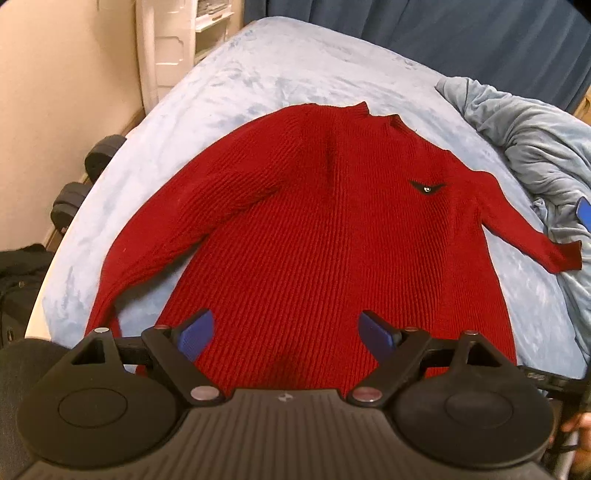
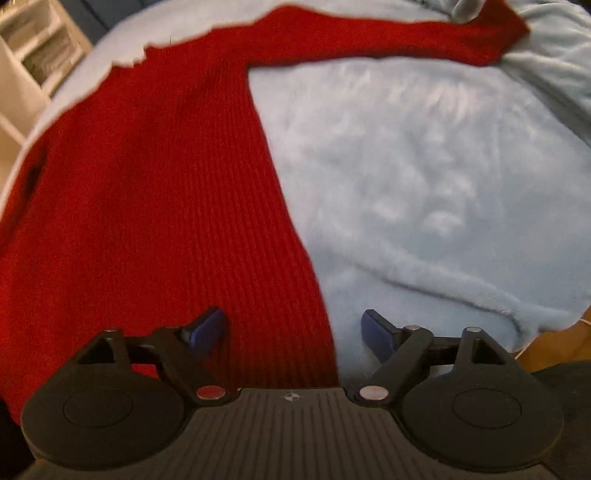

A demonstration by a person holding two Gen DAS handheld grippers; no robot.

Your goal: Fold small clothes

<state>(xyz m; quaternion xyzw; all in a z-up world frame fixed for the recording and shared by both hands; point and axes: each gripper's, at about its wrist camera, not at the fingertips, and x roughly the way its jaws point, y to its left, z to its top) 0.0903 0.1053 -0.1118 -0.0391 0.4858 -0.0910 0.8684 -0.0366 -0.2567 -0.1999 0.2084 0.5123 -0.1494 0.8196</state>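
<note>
I see the red ribbed knit sweater (image 1: 332, 236) lying flat on the pale blue fleece blanket (image 1: 258, 74), collar away from me, its hem under my released left gripper (image 1: 286, 334), its side edge between my released right gripper (image 2: 295, 330) fingers.

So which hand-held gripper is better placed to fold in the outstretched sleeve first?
Right. The right hand-held gripper is open at the red sweater's side edge, with the outstretched sleeve ahead of it. The left hand-held gripper is open over the hem's middle.
</note>
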